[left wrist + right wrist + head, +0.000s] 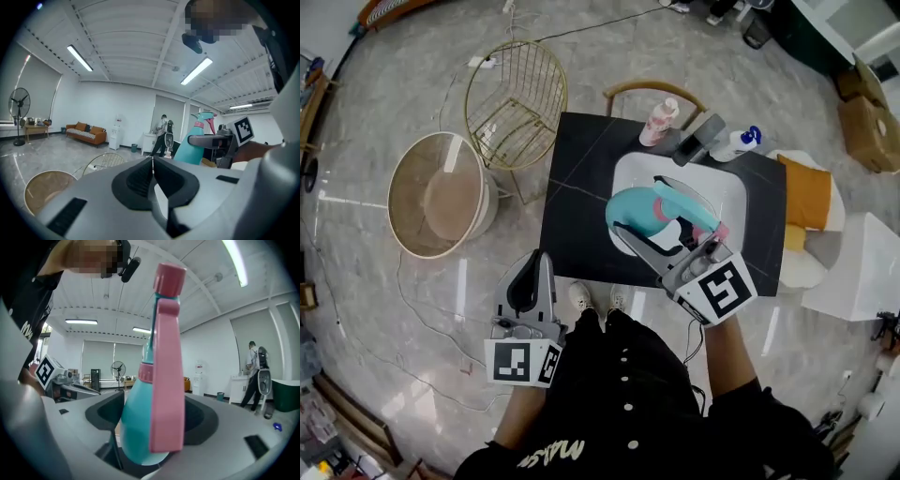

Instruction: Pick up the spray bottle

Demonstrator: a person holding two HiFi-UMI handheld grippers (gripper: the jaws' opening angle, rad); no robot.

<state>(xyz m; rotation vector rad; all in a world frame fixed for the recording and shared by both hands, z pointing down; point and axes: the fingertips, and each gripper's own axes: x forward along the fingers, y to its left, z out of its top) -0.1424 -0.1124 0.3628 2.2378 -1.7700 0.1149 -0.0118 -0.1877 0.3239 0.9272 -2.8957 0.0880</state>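
The spray bottle [642,216] is teal with a pink trigger head, and it hangs in the air above the white tray, lifted off the table. My right gripper [661,239] is shut on the spray bottle [140,427], whose pink trigger fills the middle of the right gripper view. In the left gripper view the spray bottle [199,140] shows at the right, clamped between the right gripper's jaws. My left gripper [534,281] is held low at the left, off the table, its jaws shut [153,171] with nothing between them.
A black table [581,197] carries a white tray [722,192], a pink bottle [659,122], a white bottle with a blue cap [738,143] and a dark grey object [698,141]. A gold wire chair [516,103] and a round basket [441,192] stand at the left.
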